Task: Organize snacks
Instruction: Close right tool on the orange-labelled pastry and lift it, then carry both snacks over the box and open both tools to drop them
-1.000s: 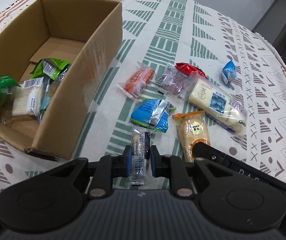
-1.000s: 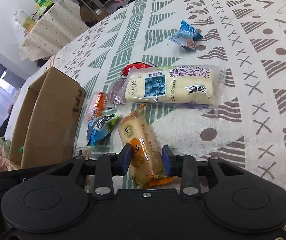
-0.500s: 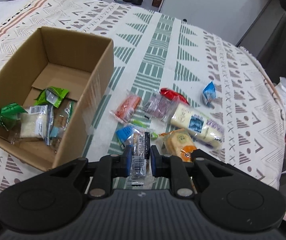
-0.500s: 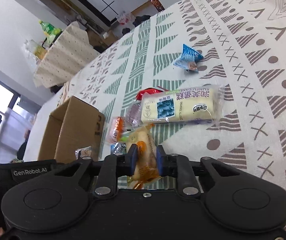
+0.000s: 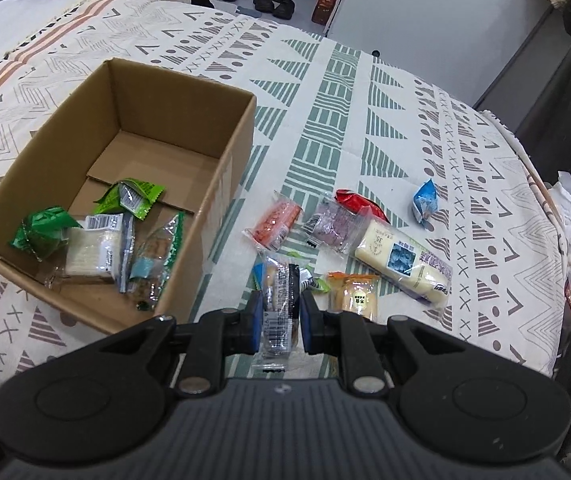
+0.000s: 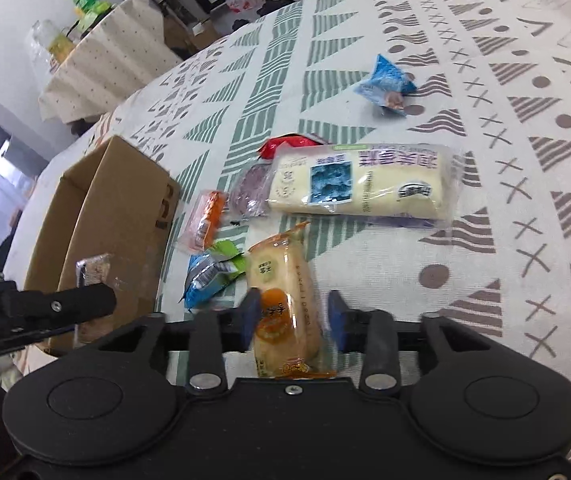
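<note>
Patterned tablecloth [image 5: 341, 128] carries a cardboard box [image 5: 229, 168] and loose snack packets [image 5: 401, 256].

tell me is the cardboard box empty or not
Not empty. The box holds several snack packets in its near end, green ones among them; its far end is bare.

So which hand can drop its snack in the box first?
The left. Its jaws are shut on a clear-wrapped snack bar, lifted beside the open brown cardboard box. The right gripper has jaws opening around the orange-wrapped bread roll, so its hold looks lost, and it is farther from the box.
</note>
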`<state>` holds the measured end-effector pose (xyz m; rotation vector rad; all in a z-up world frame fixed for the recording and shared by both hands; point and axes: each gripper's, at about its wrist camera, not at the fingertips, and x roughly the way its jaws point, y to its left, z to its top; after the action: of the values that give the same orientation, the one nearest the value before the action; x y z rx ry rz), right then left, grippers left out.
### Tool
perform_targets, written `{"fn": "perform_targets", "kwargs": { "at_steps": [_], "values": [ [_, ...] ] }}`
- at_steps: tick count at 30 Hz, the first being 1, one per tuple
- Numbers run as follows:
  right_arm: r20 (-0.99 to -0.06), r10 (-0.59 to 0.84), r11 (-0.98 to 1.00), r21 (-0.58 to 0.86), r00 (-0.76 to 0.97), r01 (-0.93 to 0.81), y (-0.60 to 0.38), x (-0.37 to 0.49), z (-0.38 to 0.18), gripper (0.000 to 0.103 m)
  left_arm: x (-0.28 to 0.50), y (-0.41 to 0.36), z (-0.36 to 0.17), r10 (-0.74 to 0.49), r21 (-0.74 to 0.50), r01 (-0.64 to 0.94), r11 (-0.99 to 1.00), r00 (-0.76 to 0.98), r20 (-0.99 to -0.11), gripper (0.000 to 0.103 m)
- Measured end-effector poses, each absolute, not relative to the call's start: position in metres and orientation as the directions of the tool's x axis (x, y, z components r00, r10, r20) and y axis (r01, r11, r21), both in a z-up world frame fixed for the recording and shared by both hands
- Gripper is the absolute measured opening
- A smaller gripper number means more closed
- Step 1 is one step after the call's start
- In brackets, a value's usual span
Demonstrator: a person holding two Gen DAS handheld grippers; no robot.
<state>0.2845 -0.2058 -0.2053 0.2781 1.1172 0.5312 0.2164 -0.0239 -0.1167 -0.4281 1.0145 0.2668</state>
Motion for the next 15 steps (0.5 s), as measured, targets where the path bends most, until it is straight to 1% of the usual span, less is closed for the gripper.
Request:
{"fn": "perform_targets", "kwargs": {
  "at_steps": [1,3,5,6,8,12,15],
  "values": [
    [-0.783,0.527,0.847,0.452,0.331,-0.279,-0.202,0.284,-0.205,0.049,0.216,-0.023,-0.115,0.017,-0.224,-0.407,0.886,0.509,-0.860,0.018],
    [-0.807,0.498,0.860,0.411,0.318,-0.303,-0.193,0.282,-0.207,0.049,0.215,-0.021,-0.113,0.018,-0.225,-0.407,0.885,0.514,-0.858,0.018],
    [-0.820,0.476,0.866,0.375,0.317,-0.330,-0.186,0.281,-0.209,0.042,0.214,-0.019,-0.112,0.016,-0.229,-0.407,0.884,0.516,-0.857,0.018],
    [-0.822,0.473,0.865,0.367,0.316,-0.341,-0.184,0.280,-0.209,0.036,0.213,-0.018,-0.112,0.014,-0.231,-0.407,0.884,0.517,-0.856,0.018],
    [-0.822,0.474,0.864,0.367,0.314,-0.345,-0.183,0.279,-0.208,0.034,0.212,-0.016,-0.110,0.015,-0.233,-0.407,0.883,0.520,-0.854,0.018],
    [-0.803,0.482,0.864,0.367,0.352,-0.345,-0.190,0.276,-0.195,0.034,0.206,-0.015,-0.096,0.014,-0.243,-0.382,0.891,0.561,-0.828,0.018],
    [-0.759,0.515,0.852,0.404,0.398,-0.334,-0.200,0.272,-0.176,0.034,0.204,-0.012,-0.086,0.008,-0.258,-0.373,0.891,0.581,-0.814,0.018]
  ]
}}
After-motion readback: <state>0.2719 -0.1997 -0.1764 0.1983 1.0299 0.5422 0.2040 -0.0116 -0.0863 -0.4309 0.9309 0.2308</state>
